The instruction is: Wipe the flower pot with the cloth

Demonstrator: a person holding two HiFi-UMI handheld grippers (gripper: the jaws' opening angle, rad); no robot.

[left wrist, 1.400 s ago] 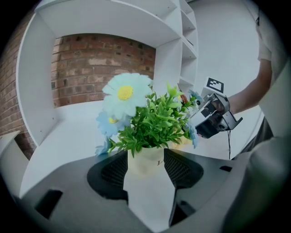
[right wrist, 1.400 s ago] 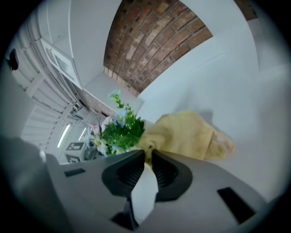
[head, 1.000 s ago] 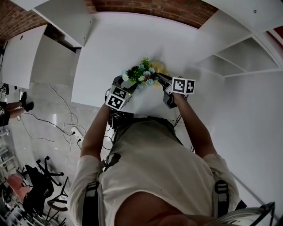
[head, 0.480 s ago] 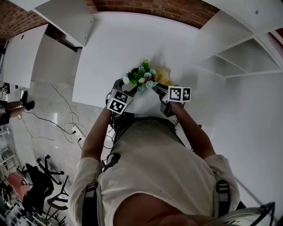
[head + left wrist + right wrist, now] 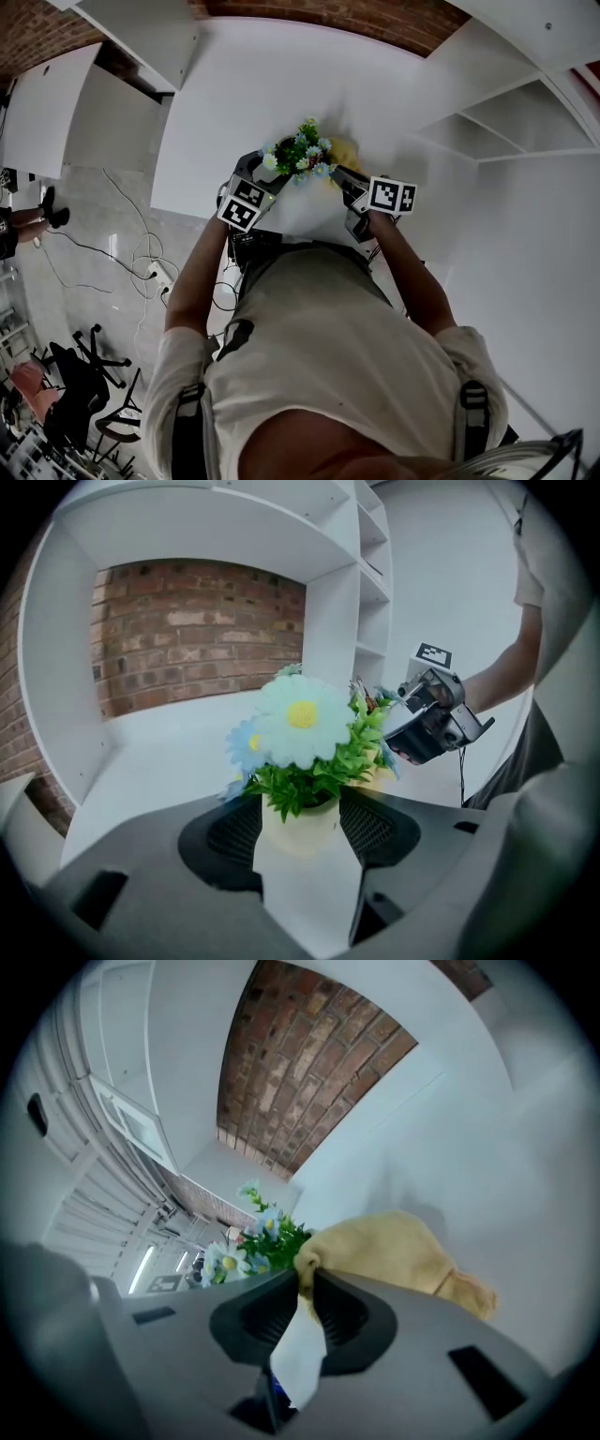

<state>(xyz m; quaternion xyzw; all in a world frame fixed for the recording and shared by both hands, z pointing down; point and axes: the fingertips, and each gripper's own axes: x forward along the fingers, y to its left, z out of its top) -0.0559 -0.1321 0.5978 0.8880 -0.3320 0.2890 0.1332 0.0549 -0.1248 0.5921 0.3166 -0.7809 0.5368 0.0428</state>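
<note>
Flower pot (image 5: pixel 302 834) sits clamped in the left gripper (image 5: pixel 300 808)'s wide jaws — the right gripper (image 5: pixel 306 1283)'s jaws pinch the yellow cloth (image 5: pixel 384 1251).

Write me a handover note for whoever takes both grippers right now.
Left gripper: fingers closed on the flower pot, which stands upright.
Right gripper: fingers pinch the yellow cloth, bunched beside the flowers.
Done: pot and cloth are both gripped over the white table.
Left: rub the cloth around the pot's wall. No view shows how much is wiped.
</note>
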